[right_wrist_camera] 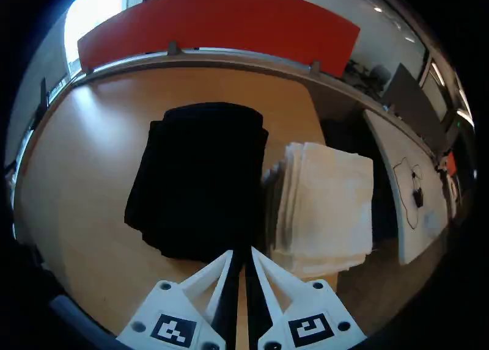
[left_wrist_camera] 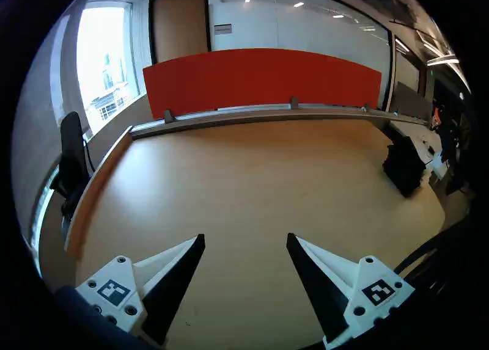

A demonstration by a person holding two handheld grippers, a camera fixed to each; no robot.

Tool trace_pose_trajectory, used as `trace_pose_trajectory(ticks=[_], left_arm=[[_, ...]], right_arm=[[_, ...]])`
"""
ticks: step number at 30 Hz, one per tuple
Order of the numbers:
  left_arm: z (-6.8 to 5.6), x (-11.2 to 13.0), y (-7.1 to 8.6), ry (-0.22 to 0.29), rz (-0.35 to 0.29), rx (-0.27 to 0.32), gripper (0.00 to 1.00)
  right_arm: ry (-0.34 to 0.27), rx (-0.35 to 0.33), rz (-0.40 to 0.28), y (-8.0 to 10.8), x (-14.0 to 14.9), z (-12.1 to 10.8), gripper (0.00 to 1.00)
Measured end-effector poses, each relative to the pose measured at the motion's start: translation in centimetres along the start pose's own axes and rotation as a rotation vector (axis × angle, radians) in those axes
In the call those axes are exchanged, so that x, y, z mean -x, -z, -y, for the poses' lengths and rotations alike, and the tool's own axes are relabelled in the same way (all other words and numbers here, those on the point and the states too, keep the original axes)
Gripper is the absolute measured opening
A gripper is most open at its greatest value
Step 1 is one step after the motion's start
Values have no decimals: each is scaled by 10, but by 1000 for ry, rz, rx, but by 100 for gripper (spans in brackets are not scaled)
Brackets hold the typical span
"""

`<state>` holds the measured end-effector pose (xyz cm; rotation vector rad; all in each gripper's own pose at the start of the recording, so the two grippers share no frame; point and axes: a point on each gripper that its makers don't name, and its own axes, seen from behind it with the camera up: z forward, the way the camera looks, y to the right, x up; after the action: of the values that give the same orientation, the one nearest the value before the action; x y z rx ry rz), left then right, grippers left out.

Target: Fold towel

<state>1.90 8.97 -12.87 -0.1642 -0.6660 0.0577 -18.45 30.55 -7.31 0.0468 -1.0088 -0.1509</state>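
The black towel stack (right_wrist_camera: 198, 179) lies mid-desk, folded, with a white towel stack (right_wrist_camera: 327, 209) just beside it on the right, close to the desk's (right_wrist_camera: 91, 167) right edge. The right gripper (right_wrist_camera: 239, 255) sits at the black stack's near edge with its fingers drawn almost together; whether cloth is caught between them I cannot tell. A pinch there could take several layers at once and drag the whole pile, or shove the white stack toward the drop on its right. The left gripper (left_wrist_camera: 244, 240) is spread wide over bare wood, too far off to steady anything. The right gripper view gives both stacks; the left gripper view adds the red divider (left_wrist_camera: 263, 78) at the far side, a window (left_wrist_camera: 104, 75) and an office chair (left_wrist_camera: 72, 160) at left
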Motion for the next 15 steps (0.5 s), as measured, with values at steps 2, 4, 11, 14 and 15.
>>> trace_pose_trajectory(ticks=[2, 4, 11, 14, 15], left_arm=[[0, 0, 0, 0, -1, 0, 99], [0, -1, 0, 2, -3, 0, 99], [0, -2, 1, 4, -9, 3, 99], [0, -2, 2, 3, -11, 5, 99], [-1, -2, 2, 2, -11, 7, 99]], right_arm=[[-3, 3, -4, 0, -1, 0, 6], [-6, 7, -14, 1, -2, 0, 6], [-15, 20, -40, 6, -4, 1, 9], [-20, 36, -45, 8, -2, -2, 20], [-22, 41, -49, 10, -2, -3, 25]])
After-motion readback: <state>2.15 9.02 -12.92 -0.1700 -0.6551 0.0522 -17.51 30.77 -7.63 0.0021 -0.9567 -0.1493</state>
